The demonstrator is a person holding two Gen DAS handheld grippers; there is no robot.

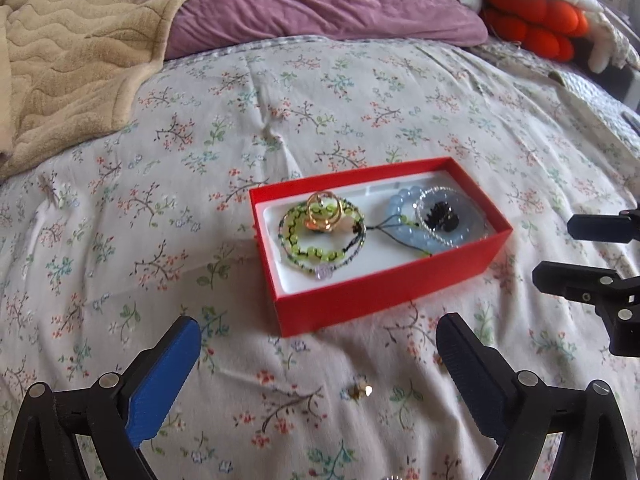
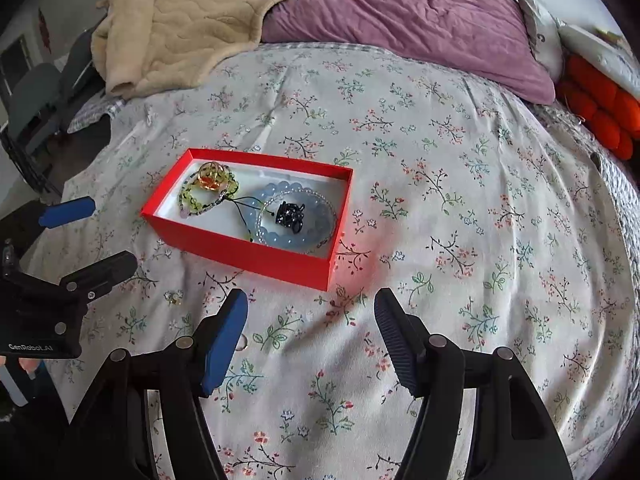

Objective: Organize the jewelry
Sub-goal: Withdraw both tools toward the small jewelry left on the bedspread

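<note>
A red box (image 1: 360,300) (image 2: 256,254) with a white lining sits on the floral bedspread. It holds a green bead bracelet (image 1: 316,254) (image 2: 192,200), a gold ring (image 1: 324,210) (image 2: 211,176), a pale blue bead bracelet (image 1: 404,228) (image 2: 276,238) and a black ornament (image 1: 442,214) (image 2: 289,215). A small gold piece (image 1: 362,390) (image 2: 173,297) lies loose on the bedspread in front of the box. My left gripper (image 1: 318,346) (image 2: 90,232) is open and empty, just short of the box. My right gripper (image 2: 312,310) (image 1: 568,248) is open and empty, right of the left one.
A small clear ring (image 2: 241,346) lies by my right gripper's left finger. A beige blanket (image 1: 68,52) and purple pillow (image 1: 320,0) lie at the head of the bed, an orange cushion (image 1: 536,20) at the right. A chair (image 2: 36,96) stands past the bed's left edge.
</note>
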